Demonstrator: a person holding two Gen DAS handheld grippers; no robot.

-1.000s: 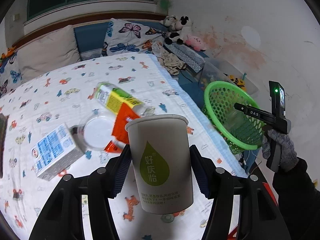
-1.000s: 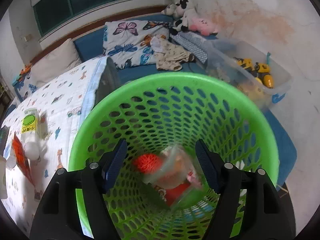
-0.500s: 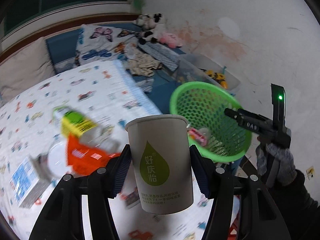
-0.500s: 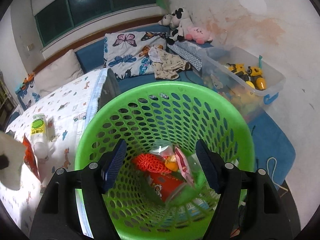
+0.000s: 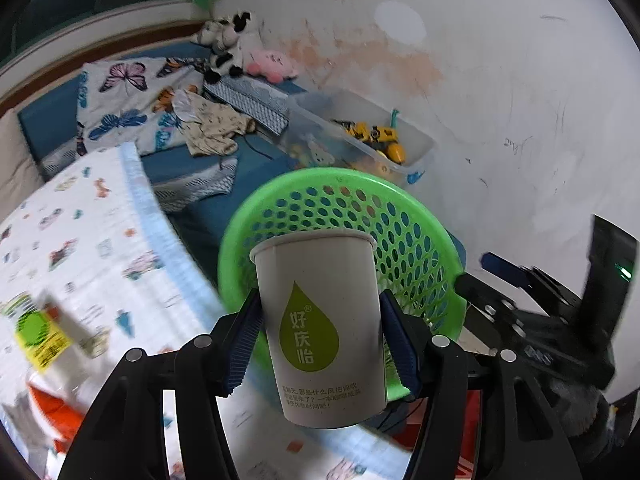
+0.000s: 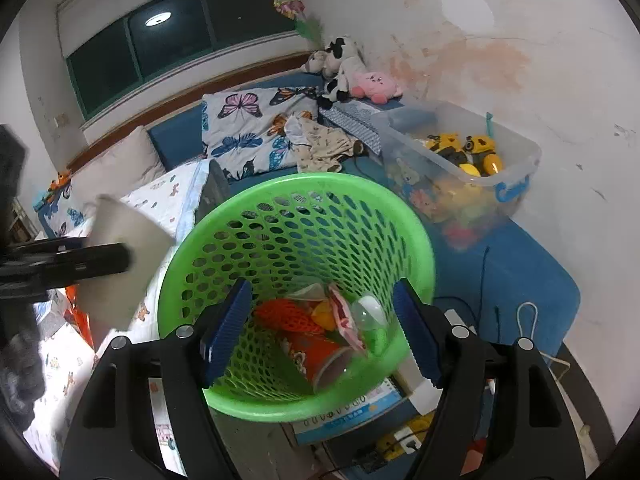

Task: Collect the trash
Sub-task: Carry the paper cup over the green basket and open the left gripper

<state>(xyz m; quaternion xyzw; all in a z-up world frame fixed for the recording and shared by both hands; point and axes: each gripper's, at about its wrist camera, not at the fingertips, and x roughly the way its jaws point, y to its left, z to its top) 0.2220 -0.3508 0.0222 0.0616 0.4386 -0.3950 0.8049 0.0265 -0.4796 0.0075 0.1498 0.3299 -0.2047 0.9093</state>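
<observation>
Left wrist view shows the left tongs (image 5: pixel 320 344) clamped about half open on an upright white paper cup (image 5: pixel 320 328), just before the green mesh basket (image 5: pixel 416 208) at frame centre. Carrying it over the rim seems the step in hand; releasing comes next. Right tongs (image 6: pixel 320 328) gape empty above the basket's litter. A cartoon-print bed sheet (image 5: pixel 80 240) fills the left; a toy bin (image 5: pixel 416 140) sits upper right.
</observation>
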